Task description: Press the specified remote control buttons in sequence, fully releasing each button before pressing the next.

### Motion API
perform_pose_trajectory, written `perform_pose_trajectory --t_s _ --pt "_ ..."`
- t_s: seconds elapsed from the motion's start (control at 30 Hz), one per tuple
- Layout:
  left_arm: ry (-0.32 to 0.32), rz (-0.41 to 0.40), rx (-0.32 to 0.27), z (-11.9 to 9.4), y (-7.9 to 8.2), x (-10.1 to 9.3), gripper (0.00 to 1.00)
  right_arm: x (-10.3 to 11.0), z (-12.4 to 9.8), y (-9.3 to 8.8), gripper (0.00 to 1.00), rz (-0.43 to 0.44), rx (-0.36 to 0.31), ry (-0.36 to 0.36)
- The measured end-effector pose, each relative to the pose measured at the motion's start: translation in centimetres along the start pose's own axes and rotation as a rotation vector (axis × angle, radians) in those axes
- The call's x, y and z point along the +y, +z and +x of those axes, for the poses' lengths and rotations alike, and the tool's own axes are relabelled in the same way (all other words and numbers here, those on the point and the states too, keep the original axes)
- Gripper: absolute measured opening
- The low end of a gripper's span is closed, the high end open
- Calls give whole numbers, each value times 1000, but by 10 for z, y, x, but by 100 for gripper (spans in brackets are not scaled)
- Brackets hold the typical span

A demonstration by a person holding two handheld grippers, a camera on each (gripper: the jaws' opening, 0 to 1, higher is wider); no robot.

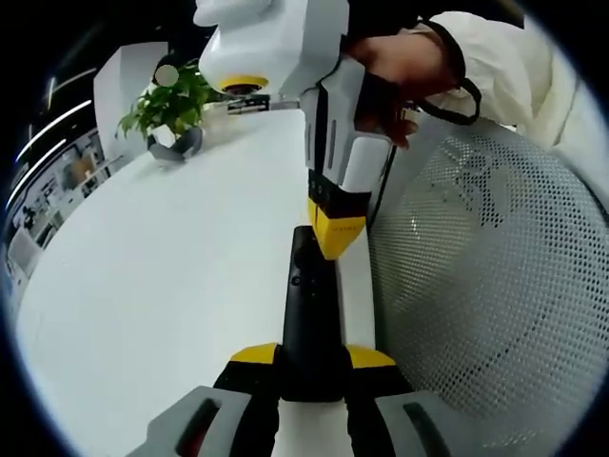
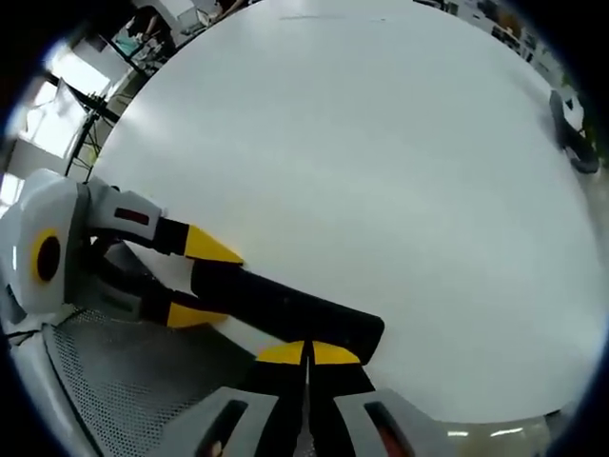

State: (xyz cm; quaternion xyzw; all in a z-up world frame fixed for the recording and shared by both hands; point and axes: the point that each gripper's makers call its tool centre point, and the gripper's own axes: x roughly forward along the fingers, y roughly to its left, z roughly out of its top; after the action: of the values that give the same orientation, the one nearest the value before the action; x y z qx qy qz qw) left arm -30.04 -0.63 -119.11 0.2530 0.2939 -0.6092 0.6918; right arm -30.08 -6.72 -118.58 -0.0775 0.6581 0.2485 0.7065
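Note:
A slim black remote control [image 1: 309, 305] lies lengthwise over the white table [image 1: 171, 286], near its right edge. My left gripper [image 1: 312, 356] is shut on the remote's near end, one yellow-tipped jaw on each side. From above, my right gripper [image 1: 335, 233] comes down in a person's hand [image 1: 404, 71], its yellow tips shut together and resting on the remote's far end. In the right gripper view, the right gripper [image 2: 308, 353] has its tips closed against the remote's [image 2: 285, 309] end, and the left gripper [image 2: 202, 281] clamps the other end.
A potted green plant [image 1: 171, 105] stands at the table's far end beside a dark curved object [image 1: 176, 148]. A white mesh chair back [image 1: 495, 276] is close on the right of the table edge. A small black and white device [image 2: 574, 129] lies far across the table.

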Motion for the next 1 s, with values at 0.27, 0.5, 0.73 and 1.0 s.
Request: perform_pose_trajectory --t_s 0.27,0.5,0.73,1.0 --pt "2 -2 1 0 0 0 25 -6 -1 14 0 -6 -55 -32" --pt "3 -4 -1 0 0 1 25 -4 0 14 0 -3 -44 -31" --pt "2 -5 -3 1 0 1 25 1 1 16 0 -9 -44 -26" --pt "1 -1 0 0 0 0 25 0 3 17 0 -16 -49 -29"
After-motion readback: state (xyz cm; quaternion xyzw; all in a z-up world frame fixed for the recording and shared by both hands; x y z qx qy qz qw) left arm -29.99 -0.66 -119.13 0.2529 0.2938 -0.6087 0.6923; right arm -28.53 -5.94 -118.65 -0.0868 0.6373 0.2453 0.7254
